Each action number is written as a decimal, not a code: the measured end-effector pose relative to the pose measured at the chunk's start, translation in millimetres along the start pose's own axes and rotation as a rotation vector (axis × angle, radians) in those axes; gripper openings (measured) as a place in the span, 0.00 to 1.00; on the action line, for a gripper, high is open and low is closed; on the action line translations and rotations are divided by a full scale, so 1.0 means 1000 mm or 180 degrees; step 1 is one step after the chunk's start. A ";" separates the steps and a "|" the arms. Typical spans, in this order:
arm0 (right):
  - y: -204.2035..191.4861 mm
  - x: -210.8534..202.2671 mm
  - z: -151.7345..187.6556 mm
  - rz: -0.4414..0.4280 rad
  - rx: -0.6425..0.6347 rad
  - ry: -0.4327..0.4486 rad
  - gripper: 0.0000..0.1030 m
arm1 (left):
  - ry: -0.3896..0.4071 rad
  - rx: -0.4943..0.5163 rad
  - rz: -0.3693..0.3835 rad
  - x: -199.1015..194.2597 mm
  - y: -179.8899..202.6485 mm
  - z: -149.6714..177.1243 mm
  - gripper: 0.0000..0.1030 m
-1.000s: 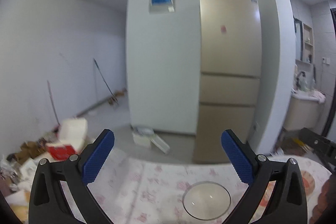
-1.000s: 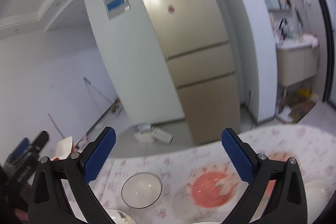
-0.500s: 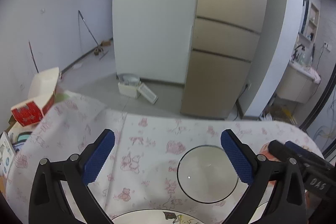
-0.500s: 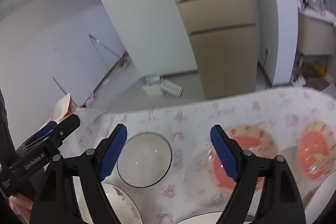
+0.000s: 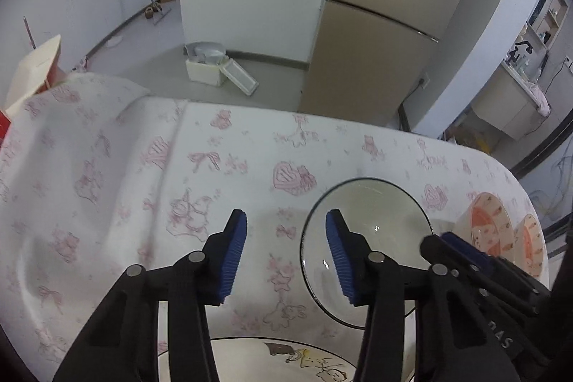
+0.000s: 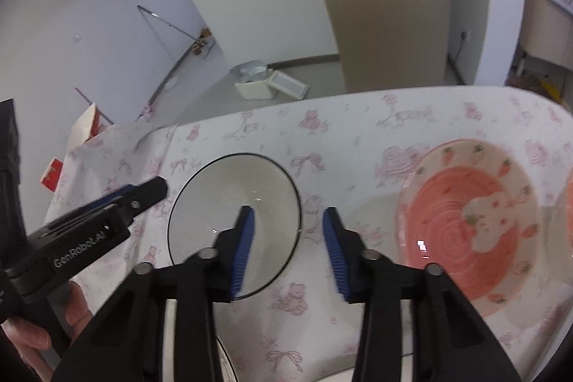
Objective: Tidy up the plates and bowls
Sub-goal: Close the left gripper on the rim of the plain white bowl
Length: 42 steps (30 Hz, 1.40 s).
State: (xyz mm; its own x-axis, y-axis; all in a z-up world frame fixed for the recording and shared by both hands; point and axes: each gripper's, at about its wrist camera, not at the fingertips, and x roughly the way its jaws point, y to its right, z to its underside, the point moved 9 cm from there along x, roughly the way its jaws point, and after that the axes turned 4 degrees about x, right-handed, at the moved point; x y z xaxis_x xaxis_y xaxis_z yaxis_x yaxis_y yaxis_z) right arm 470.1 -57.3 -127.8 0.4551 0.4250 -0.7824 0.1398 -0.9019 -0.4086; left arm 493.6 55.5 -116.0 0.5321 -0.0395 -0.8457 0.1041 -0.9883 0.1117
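A clear glass bowl with a dark rim (image 5: 379,224) (image 6: 229,213) sits on the pink-printed tablecloth. My left gripper (image 5: 284,251) is open, partly narrowed, and straddles the bowl's left rim from above. My right gripper (image 6: 288,247) is open, partly narrowed, and straddles the bowl's right rim. A pink strawberry plate (image 6: 469,221) (image 5: 489,228) lies to the right, with a second pink dish (image 5: 531,246) beyond it. A white cartoon plate (image 5: 279,360) lies near the front edge.
The tablecloth (image 5: 107,185) is creased at the left. A red and white carton (image 5: 32,74) stands past the table's left end. A white box (image 5: 207,68) sits on the floor before the fridge (image 5: 372,24).
Both grippers have tilted down and moved in over the table to the glass bowl. Both jaws have narrowed from wide open to a smaller gap.
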 end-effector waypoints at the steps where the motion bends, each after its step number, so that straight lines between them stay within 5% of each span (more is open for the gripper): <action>1: 0.001 0.003 0.002 0.0006 0.0013 -0.0013 0.26 | -0.0002 0.0022 -0.0002 0.002 0.002 0.001 0.47; 4: 0.003 0.011 0.006 0.0025 0.0020 -0.0050 0.25 | -0.0056 0.0050 0.0010 0.006 0.005 0.003 0.44; 11: 0.005 0.030 0.012 0.0065 0.0046 -0.0190 0.17 | -0.0373 0.0128 0.0036 0.034 0.012 0.020 0.15; 32: -0.001 0.037 0.015 0.0219 -0.0065 -0.0243 0.17 | -0.0556 0.0108 0.0116 0.044 0.018 0.032 0.13; 42: -0.003 -0.006 -0.003 0.0096 -0.0036 -0.0011 0.17 | -0.0215 0.0175 0.0227 -0.002 0.037 0.017 0.13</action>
State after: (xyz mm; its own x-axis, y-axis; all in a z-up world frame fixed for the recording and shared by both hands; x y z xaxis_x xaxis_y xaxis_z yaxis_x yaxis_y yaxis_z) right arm 469.7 -57.0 -120.4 0.4562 0.3980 -0.7959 0.1360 -0.9151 -0.3796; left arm 482.3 16.1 -118.7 0.4784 -0.1181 -0.8702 0.0209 -0.9891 0.1457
